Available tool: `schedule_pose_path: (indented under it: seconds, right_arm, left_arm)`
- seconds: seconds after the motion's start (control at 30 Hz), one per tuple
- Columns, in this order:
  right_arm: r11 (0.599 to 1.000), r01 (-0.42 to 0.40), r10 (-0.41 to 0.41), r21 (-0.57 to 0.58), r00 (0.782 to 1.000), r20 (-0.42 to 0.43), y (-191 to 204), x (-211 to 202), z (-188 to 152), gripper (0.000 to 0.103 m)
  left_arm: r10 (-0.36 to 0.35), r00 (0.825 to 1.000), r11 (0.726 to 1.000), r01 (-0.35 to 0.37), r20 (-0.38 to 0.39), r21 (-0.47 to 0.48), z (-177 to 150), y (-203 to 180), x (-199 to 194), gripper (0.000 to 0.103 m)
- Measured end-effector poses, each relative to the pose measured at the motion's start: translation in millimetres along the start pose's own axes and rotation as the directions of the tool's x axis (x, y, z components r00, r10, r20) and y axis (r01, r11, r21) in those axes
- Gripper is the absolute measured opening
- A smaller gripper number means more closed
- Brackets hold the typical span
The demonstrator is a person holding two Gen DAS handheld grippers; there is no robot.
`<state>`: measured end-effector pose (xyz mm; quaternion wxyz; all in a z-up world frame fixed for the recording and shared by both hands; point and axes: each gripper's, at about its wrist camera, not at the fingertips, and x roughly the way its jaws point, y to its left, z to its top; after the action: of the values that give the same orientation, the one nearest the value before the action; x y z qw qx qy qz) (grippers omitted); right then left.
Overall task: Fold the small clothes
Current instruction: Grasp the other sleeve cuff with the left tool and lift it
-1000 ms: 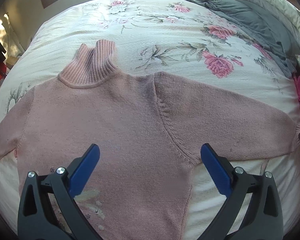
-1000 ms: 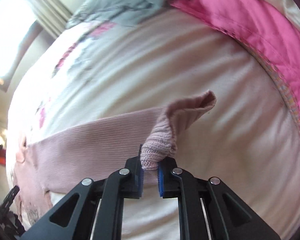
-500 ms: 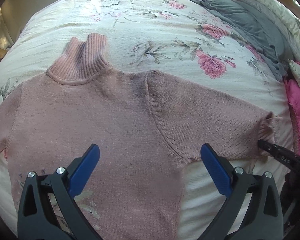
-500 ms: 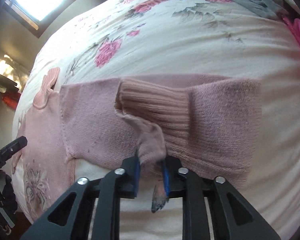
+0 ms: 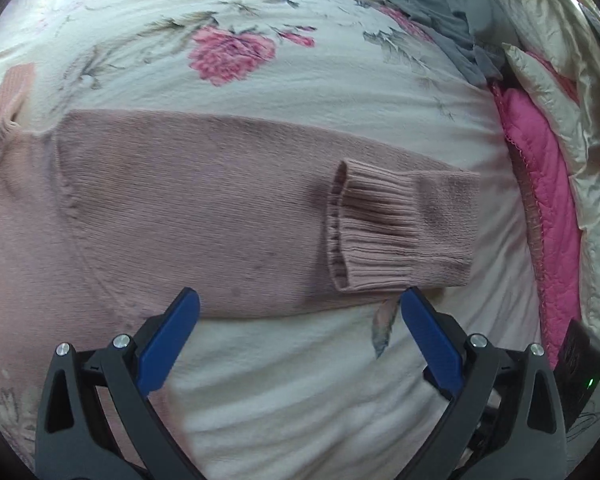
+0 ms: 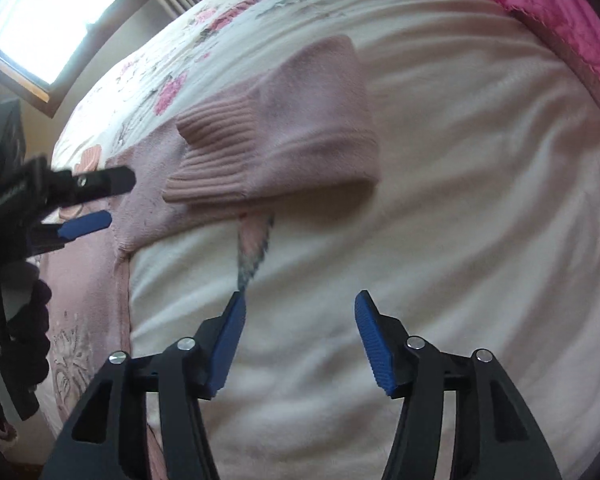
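A pale pink knitted sweater [image 5: 188,200] lies flat on the bed. Its right sleeve end is folded back over itself, so the ribbed cuff [image 5: 364,224] rests on top of the sleeve; the same cuff [image 6: 216,152] shows in the right wrist view. My left gripper [image 5: 300,308] hovers open just below the sleeve's lower edge, nothing between its blue pads. My right gripper [image 6: 300,308] is open and empty over bare bedspread, short of the folded sleeve [image 6: 312,120]. The left gripper [image 6: 84,200] also appears at the left of the right wrist view.
The floral cream bedspread [image 5: 300,400] covers the bed. A grey garment [image 5: 432,4] and a bright pink quilt [image 5: 540,184] with cream pillows [image 5: 560,80] lie along the right side. A window [image 6: 40,28] is at the far left.
My right gripper let go of the cuff after carrying it inward over the sleeve, then opened and backed off. My left gripper moved right, from over the sweater's body to the sleeve.
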<state>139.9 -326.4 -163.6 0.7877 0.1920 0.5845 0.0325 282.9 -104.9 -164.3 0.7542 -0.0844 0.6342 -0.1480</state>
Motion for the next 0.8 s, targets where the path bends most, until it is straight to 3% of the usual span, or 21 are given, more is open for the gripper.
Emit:
schedule_pose_path:
  seconds: [0.13,0.2,0.3,0.33,0.37,0.4,0.43,0.47,0.53,0.8]
  right_arm:
    - [1.0,0.016,-0.016,0.005,1.0,-0.012,-11.9,-7.2,-29.0,0.064]
    - [0.999,0.034,-0.034,0.023,0.999,-0.014,-13.3,-6.5,-38.0,0.064]
    - [0.997,0.029,-0.028,0.067,1.0,-0.009,-22.7,-9.0,-47.4,0.064]
    - [0.996,0.02,-0.019,0.081,1.0,-0.008,-26.6,-10.4,-49.6,0.061]
    - [0.996,0.012,-0.012,0.094,1.0,-0.008,-29.7,-11.4,-51.2,0.052]
    - [0.995,0.009,-0.008,0.103,1.0,-0.01,-31.5,-10.9,-52.8,0.047]
    - [0.994,0.01,-0.009,0.109,1.0,-0.014,-31.5,-9.4,-53.4,0.034]
    - [0.994,0.017,-0.015,0.111,1.0,-0.019,-32.3,-8.8,-54.2,0.025]
    - [0.994,0.03,-0.028,0.11,0.999,-0.017,-21.4,-2.0,-51.3,0.018]
    - [0.997,-0.001,0.0,0.081,1.0,0.007,13.0,-0.2,-36.5,0.017]
  left_arm:
    - [-0.037,0.997,0.998,0.033,-0.07,-0.061,5.9,-12.5,31.5,0.098]
    - [-0.061,0.994,0.995,0.053,-0.093,-0.09,6.6,-16.8,41.0,0.087]
    - [-0.053,0.993,0.994,0.043,-0.103,-0.097,7.0,-25.6,46.0,0.063]
    - [-0.054,0.994,0.995,0.046,-0.095,-0.092,7.2,-27.9,44.8,0.047]
    - [-0.061,0.994,0.995,0.052,-0.091,-0.091,7.8,-29.2,43.9,0.031]
    - [-0.064,0.994,0.994,0.056,-0.089,-0.093,8.7,-28.9,43.2,0.023]
    - [-0.082,0.993,0.992,0.074,-0.084,-0.099,9.5,-27.6,41.2,0.01]
    - [-0.102,0.992,0.99,0.093,-0.078,-0.107,10.2,-26.6,38.0,0.007]
    - [-0.132,0.99,0.985,0.125,-0.047,-0.12,10.1,-22.2,25.2,0.007]
    - [-0.157,0.979,0.975,0.174,0.128,-0.136,-0.6,29.7,-54.1,0.006]
